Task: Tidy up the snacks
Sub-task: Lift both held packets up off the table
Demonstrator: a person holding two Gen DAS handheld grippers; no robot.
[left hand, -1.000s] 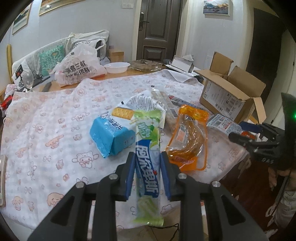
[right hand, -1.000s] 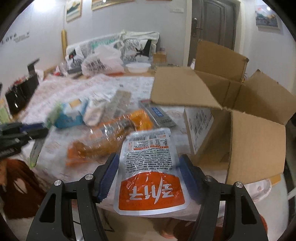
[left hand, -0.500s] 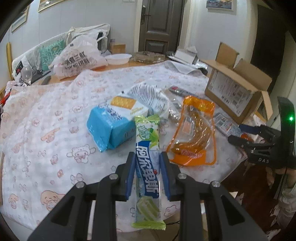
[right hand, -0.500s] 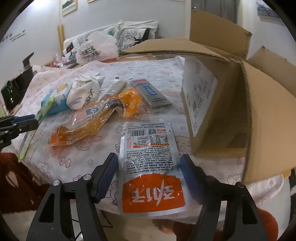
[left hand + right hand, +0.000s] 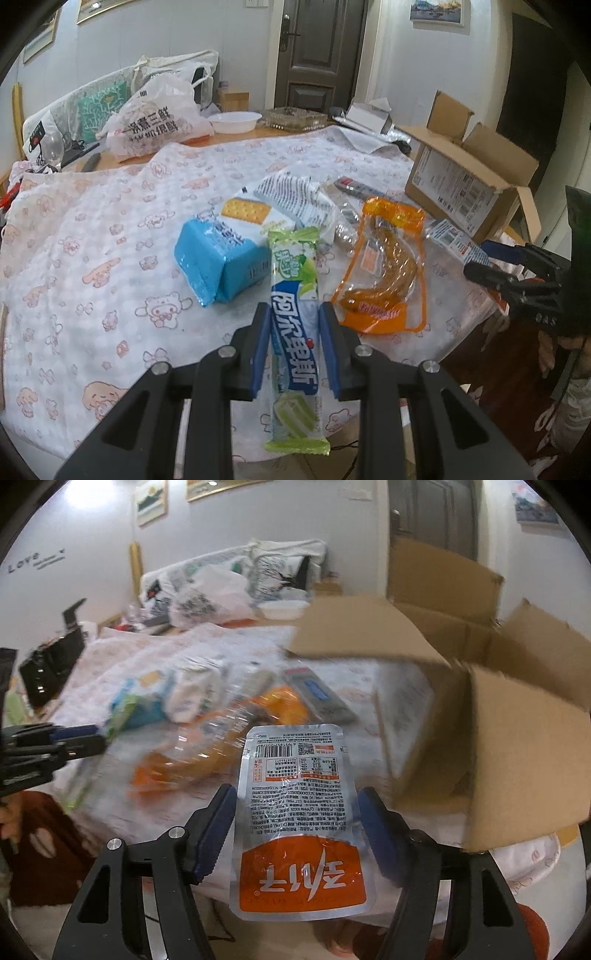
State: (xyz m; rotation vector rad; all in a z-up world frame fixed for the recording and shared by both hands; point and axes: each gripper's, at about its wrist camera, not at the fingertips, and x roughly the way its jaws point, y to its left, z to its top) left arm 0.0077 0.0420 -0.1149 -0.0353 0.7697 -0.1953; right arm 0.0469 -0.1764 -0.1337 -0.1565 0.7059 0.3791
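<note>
My left gripper [image 5: 291, 314] is shut on a long green-and-blue candy pack [image 5: 293, 295], held over the table's near edge. The right gripper [image 5: 297, 801] is shut on a silver-and-orange pouch [image 5: 295, 812], held up just left of the open cardboard box [image 5: 517, 738]. On the patterned tablecloth [image 5: 92, 240] lie a blue cracker pack [image 5: 218, 262], a crumpled white wrapper [image 5: 295, 195] and an orange clear pouch [image 5: 384, 277]. The left wrist view shows the right gripper [image 5: 491, 262] at its right edge, near the box [image 5: 461, 184].
A white plastic bag [image 5: 155, 122], a white bowl [image 5: 234, 122] and a glass dish [image 5: 295, 118] stand at the table's far side. A flat grey pack [image 5: 321, 698] lies beside the box. The box's flaps stick up and outward. Dark floor lies right of the table.
The right gripper with its pouch has shifted beside the box, so the box's open top and flaps show again. The left gripper and its candy pack have stayed put.
</note>
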